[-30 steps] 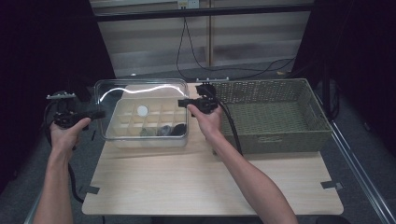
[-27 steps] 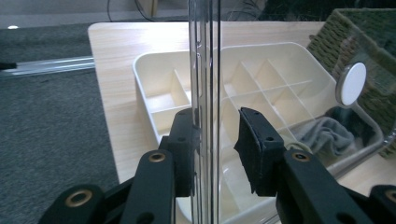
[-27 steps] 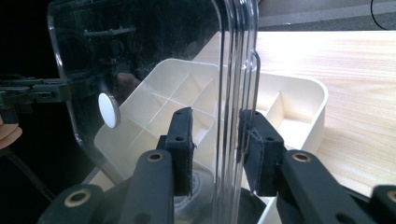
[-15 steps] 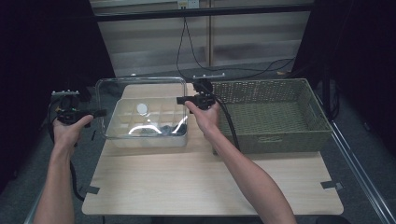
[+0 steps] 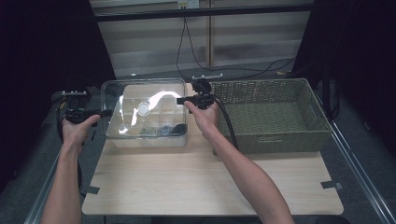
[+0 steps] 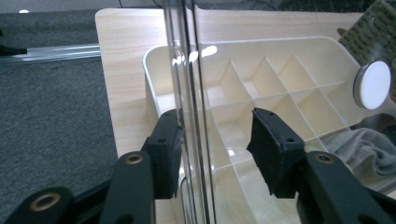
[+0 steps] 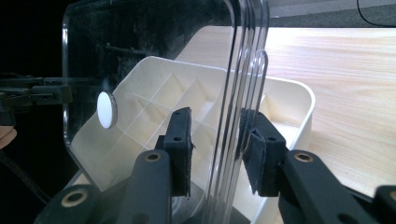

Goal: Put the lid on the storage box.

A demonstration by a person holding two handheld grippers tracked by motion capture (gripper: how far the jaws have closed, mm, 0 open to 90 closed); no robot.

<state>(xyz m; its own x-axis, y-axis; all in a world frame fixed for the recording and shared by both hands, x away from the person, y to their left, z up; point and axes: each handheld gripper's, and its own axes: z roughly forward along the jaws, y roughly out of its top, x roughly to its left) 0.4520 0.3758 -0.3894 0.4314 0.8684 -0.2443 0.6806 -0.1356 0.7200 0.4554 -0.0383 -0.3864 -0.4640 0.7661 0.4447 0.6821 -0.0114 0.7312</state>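
Clear lid [image 5: 144, 109] held above the white divided box [image 5: 149, 135] at the counter's [image 5: 210, 182] far left. Left gripper [image 6: 212, 144] jaws have just been opening, lid edge loose between them; right gripper [image 7: 215, 149] straddles the opposite edge, contact uncertain. Risk: unsupported left side drops, lid lands skewed.

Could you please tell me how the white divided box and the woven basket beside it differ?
The white divided box is smooth pale plastic, split into compartments; the woven basket is dark green-grey weave with one undivided space. The box holds some dark cloth items and has a clear lid held over it; the basket has no lid and looks empty. The basket is larger. Both are rectangular and sit on the wooden table.
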